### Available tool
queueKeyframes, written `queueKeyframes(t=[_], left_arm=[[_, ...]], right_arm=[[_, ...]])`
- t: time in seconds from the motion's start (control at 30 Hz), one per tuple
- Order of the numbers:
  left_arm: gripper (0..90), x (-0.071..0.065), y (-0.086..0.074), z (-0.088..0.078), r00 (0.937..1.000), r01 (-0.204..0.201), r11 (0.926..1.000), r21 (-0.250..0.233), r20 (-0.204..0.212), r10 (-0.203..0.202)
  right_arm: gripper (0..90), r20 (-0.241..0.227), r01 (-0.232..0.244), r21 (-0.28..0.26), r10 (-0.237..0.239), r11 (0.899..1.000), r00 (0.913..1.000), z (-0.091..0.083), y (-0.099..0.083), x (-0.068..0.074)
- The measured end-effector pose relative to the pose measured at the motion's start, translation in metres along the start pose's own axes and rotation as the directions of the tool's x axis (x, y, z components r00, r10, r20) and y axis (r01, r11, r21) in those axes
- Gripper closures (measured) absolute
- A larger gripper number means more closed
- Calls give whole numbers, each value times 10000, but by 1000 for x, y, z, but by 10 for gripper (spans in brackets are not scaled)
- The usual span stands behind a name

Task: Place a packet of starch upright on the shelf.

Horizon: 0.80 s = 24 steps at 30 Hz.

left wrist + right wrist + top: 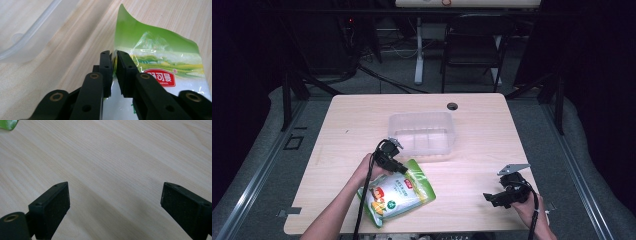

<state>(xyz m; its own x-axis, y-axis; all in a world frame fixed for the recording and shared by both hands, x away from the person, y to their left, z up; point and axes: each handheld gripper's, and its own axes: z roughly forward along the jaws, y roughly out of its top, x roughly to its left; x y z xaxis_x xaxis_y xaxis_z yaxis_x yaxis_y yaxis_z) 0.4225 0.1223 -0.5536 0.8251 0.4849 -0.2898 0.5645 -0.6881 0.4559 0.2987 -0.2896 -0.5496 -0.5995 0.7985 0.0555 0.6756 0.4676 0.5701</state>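
A pale wood table stands in a dark room, a black chair beyond at 12 o'clock. A clear plastic tub sits mid-table. The left gripper pinches the green snack pouch edge, just beside the tub. At 4 o'clock, the right gripper gapes wide over bare wood.

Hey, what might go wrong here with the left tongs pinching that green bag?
The left tongs grip only the thin edge of the green bag, so it may slip out or tear when lifted. The clear plastic container sits close by; a swinging bag might knock it. The right tongs are open over bare table, offering no support.
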Motion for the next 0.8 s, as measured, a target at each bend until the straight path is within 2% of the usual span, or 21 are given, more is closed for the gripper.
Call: queueKeyframes(t=[0.1,0.13,0.2,0.3,0.43,0.47,0.63,0.7,0.77,0.8], left_arm=[[866,-2,-1,0,10000,11,9999,-126,-77,-12],[884,-6,-2,-1,9990,-172,9999,-11,-408,172],[886,-6,-2,-1,9993,-175,9998,-64,-336,172],[893,-11,-4,-3,9973,-303,9993,-216,-672,288],[895,-11,-7,-7,9958,-349,9991,-244,-854,327],[895,-11,-9,-9,9942,-343,9989,-308,-1030,310],[897,-12,-14,-15,9920,-330,9985,-442,-1234,273],[895,-11,-18,-20,9898,-211,9974,-688,-1423,111],[893,-10,-21,-22,9897,-107,9968,-795,-1434,-8],[893,-10,-22,-23,9891,-97,9963,-857,-1472,-30]], right_arm=[[79,-42,19,4,-19,10000,10000,-1,0,0],[79,41,25,8,-25,10000,10000,-1,0,0],[79,41,28,-12,-28,10000,10000,0,0,0],[79,53,15,34,-16,10000,10000,0,0,0],[79,-22,2,31,-2,10000,10000,0,0,0],[80,-24,49,37,-49,10000,10000,0,0,0],[81,-5,59,67,-59,10000,10000,0,0,0],[82,106,18,58,-19,10000,9999,1,0,0],[82,180,-30,10,30,10000,9998,1,0,0],[82,81,-136,-124,137,9998,9999,2,-1,1]])
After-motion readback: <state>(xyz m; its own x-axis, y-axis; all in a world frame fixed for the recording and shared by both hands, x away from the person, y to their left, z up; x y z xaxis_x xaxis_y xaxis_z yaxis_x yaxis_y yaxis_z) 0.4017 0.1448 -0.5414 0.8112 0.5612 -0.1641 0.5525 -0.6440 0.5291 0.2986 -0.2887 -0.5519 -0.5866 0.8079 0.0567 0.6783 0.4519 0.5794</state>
